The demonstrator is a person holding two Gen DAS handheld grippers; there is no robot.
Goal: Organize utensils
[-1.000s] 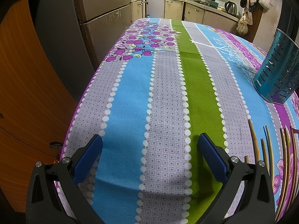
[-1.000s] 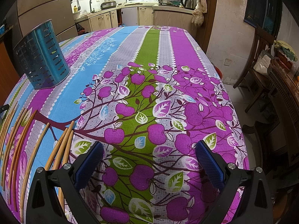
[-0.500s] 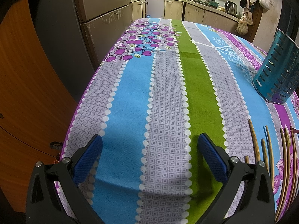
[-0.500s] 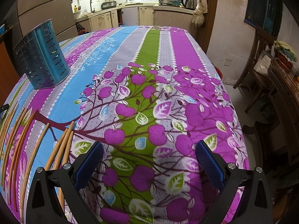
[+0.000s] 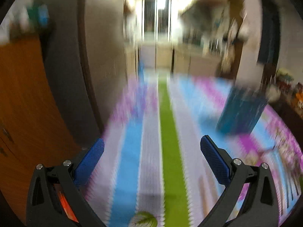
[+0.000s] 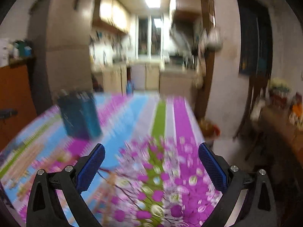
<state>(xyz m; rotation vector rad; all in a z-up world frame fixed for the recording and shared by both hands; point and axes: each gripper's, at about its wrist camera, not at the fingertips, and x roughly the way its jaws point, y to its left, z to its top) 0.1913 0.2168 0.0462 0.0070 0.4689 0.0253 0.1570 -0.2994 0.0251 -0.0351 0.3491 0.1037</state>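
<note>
Both views are blurred by motion. A teal slotted utensil holder (image 5: 242, 111) stands upright on the striped tablecloth, right of my left gripper (image 5: 151, 151) and far left of my right gripper (image 6: 151, 151); it also shows in the right wrist view (image 6: 79, 115). Both grippers are open and empty, held above the table and pointed more level than before. Faint wooden chopsticks (image 6: 111, 177) show as a blurred streak near the right gripper's left finger. Other chopsticks are too blurred to make out.
The table (image 5: 166, 132) carries a striped, flowered cloth. A wooden door (image 5: 22, 113) and a fridge (image 5: 102, 56) are on the left. Kitchen counters (image 6: 147, 75) lie beyond the far end. A chair (image 6: 253, 117) and a cluttered side table stand to the right.
Both grippers have lifted and tilted up fast, so the views now show the room and far table end instead of the near cloth. The jaws stay open.
</note>
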